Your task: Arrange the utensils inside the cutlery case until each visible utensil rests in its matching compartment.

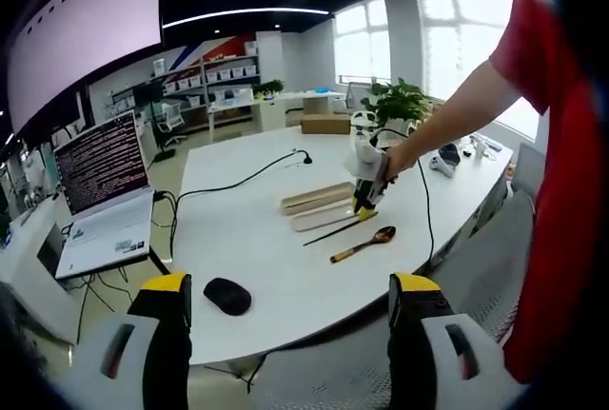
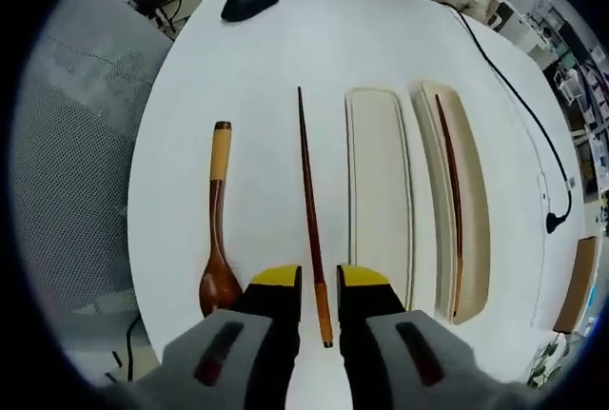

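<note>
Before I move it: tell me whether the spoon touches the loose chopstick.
Apart. The right gripper view shows bare table between the spoon and the chopstick.

On the bench (image 2: 285,39), spoon (image 2: 217,229), loose chopstick (image 2: 310,210) and two case halves lie side by side; the nearer half (image 2: 378,201) lies beside that chopstick; the farther half (image 2: 473,229) holds a second chopstick (image 2: 451,191); a mouse (image 2: 249,3) sits near the bench's far edge.

White table (image 1: 257,258): 1 black mouse (image 1: 227,296), 1 open laptop (image 1: 103,191) at far edge, black cable (image 1: 238,182), potted plant (image 1: 400,101).
</note>
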Demonstrator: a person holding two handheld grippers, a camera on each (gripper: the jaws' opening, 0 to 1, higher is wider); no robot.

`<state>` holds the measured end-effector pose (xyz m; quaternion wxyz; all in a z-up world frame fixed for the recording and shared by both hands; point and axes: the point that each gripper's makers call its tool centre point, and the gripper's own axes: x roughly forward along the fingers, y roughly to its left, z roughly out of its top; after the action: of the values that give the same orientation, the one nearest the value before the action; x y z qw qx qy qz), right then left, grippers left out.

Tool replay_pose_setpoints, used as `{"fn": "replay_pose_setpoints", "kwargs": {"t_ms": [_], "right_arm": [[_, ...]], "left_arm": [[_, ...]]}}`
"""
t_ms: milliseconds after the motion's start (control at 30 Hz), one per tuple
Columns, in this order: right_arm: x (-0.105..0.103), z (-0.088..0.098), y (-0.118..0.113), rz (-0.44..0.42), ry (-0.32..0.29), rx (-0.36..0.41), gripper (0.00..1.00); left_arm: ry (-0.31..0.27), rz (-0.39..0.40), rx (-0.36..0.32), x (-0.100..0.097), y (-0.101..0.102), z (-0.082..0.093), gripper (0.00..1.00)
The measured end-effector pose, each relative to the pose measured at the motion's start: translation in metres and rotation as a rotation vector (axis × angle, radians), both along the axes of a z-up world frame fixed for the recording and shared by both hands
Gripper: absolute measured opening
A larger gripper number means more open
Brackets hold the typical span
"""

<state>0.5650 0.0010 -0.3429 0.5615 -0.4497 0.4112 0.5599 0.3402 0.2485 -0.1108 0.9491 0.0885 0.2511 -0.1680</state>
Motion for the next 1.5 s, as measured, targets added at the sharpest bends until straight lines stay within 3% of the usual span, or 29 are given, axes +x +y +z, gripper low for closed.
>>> {"fn": "replay_pose_setpoints", "kwargs": {"t_ms": [900,1500], "right_arm": [[-0.002,-0.021,-0.001,0.013,0.014,-0.043,0.12],[0.002,-0.021,-0.001,-0.031,0.035,-0.064,0.1]], "left_arm": [[0.02,0.018,-0.005,-0.004,0.004,-0.006,0.88],[0.022,0.029,-0.01,-0.005,0.003,-0.007,0.88]]}}
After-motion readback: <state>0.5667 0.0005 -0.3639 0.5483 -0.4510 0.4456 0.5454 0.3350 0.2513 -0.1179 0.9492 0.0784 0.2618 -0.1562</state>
